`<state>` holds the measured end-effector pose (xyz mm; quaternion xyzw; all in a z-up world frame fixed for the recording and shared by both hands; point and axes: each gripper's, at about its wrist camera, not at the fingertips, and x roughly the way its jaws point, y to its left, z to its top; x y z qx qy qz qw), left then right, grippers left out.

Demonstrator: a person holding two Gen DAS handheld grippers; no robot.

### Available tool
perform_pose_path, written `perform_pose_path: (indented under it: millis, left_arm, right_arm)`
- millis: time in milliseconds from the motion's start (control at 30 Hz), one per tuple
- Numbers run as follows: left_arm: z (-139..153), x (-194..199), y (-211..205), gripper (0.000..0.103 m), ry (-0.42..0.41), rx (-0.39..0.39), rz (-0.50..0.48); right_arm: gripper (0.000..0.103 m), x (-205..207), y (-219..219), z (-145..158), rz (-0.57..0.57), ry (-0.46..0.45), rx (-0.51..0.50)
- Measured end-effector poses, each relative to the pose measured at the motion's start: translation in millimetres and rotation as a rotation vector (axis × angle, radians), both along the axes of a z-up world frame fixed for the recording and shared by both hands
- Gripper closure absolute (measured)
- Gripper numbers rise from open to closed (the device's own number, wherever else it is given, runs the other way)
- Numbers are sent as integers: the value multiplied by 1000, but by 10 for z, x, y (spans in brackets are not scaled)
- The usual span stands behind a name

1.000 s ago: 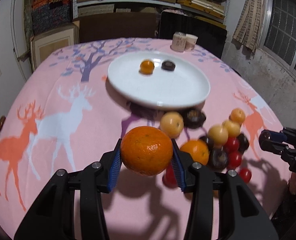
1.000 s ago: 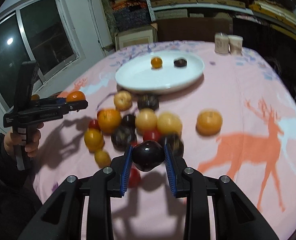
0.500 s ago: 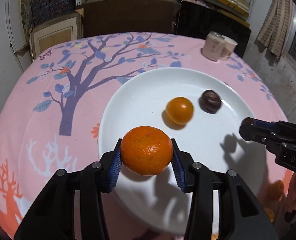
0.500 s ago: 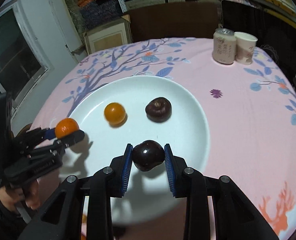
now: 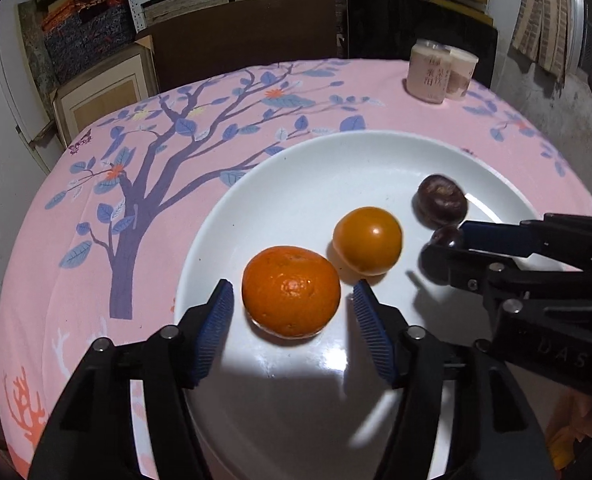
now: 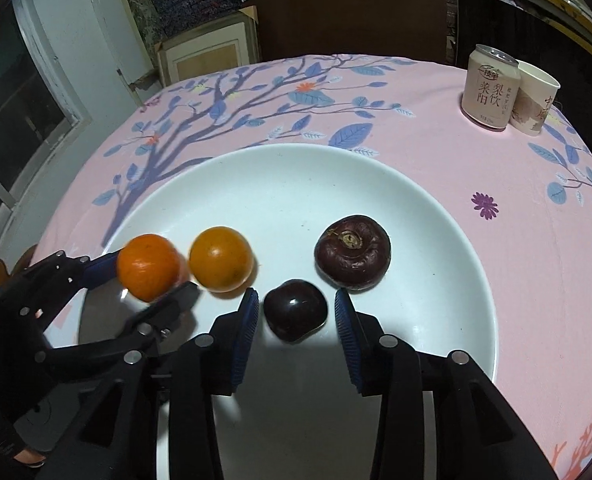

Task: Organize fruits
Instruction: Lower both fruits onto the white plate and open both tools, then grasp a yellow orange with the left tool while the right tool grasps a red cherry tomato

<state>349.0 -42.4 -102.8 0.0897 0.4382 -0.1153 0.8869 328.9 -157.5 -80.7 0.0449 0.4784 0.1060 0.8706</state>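
**Left wrist view: both fruits just let go onto the plate**

The orange [image 5: 291, 291] now sits on the white plate [image 5: 304, 168], beside the smaller orange fruit [image 5: 367, 240]. Half a second ago it was clamped. The left gripper [image 5: 292, 320] has just been opening; pads clear on both sides, half wide. The right gripper [image 6: 295, 322] also just opened, narrowly, around the dark plum [image 6: 295, 309], untouched, near the dark round fruit [image 6: 352, 252]. Drop-off looks done.

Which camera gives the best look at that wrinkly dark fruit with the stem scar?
The right wrist view: the wrinkly dark fruit sits near centre, whole, stem scar facing up. In the left wrist view it lies off to the right, smaller and less detailed.
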Motion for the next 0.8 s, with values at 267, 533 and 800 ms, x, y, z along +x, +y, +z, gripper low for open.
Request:
perform_pose_path:
  millis: [267,533,800]
  left_arm:
    - [506,-843,220,31,-108,-79,-26]
    - [456,-2276,349,18,-116,-68,-127]
    - [72,-3036,176,18,-99,-3,-192]
  right_arm:
    - [51,-807,-359,530,-40,-108,74]
    - [31,-2355,-653,392,-58,-204,65]
    - [31,-2928,-727,-51,-80,-186,27]
